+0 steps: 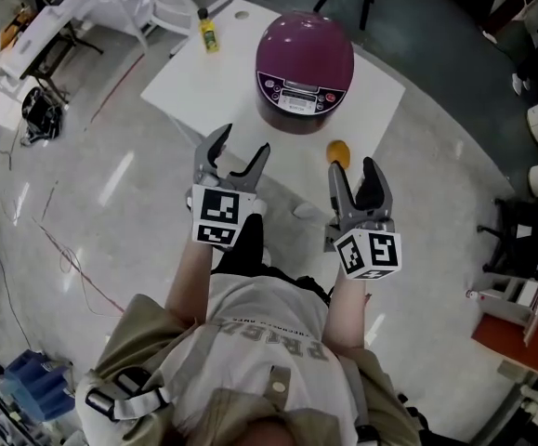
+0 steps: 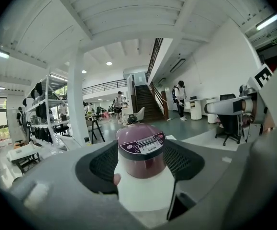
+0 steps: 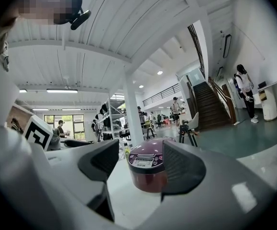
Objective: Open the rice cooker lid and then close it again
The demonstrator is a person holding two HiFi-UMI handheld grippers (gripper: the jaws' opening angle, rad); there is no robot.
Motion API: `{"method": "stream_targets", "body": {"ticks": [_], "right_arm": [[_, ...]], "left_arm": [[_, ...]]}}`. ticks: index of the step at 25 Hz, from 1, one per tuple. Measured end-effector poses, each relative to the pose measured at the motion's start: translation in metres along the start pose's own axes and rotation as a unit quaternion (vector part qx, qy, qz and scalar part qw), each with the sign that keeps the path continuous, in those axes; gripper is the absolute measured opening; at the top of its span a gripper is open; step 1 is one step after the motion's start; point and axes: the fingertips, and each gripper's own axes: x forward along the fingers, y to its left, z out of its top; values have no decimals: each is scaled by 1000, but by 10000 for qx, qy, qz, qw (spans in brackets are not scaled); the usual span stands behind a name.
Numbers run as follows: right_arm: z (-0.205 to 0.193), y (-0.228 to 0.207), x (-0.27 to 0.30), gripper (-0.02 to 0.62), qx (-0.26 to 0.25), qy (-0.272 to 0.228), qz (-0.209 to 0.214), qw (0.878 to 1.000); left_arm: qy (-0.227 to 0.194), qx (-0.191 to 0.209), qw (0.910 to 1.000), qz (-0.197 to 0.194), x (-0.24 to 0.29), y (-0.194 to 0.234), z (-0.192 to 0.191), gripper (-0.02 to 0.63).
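A maroon rice cooker (image 1: 304, 59) with its lid down stands on a white table (image 1: 203, 86), control panel facing me. Both grippers hover short of the table's near edge, apart from the cooker. My left gripper (image 1: 241, 152) is open with nothing between its fingers. My right gripper (image 1: 354, 169) is also open and empty. In the left gripper view the cooker (image 2: 140, 150) shows between the dark pads (image 2: 105, 166). The right gripper view shows the cooker (image 3: 148, 169) a little further off, framed by that gripper's pads (image 3: 182, 169).
A yellow bottle (image 1: 208, 32) stands at the table's far left corner, and a small orange object (image 1: 338, 150) lies near its front edge by my right gripper. An office chair (image 1: 529, 235) and a red box (image 1: 512, 333) are at the right; several people stand far off.
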Motion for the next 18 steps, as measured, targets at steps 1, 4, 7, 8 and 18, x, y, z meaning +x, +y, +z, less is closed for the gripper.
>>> {"method": "stream_targets", "body": {"ticks": [1,4,7,8,18], "right_arm": [[1,-1,5,261,-28,5,5,10000],[0,-5,18,261,-84,42,-15,10000],[-4,-12,32,261,-93,83,-47,9999],[-5,-14,37,261,-107,105,-41,9999],[-13,-26,91,262,-448,393,146,9981]], "left_arm": [[-2,0,10000,-33,6,1,1,307],[21,43,9999,-155,22,2,1,308],[92,117,9995,-270,39,4,-3,308],[118,131,9994,-299,44,6,-4,308],[248,382,9973,-573,99,17,-1,308]]}}
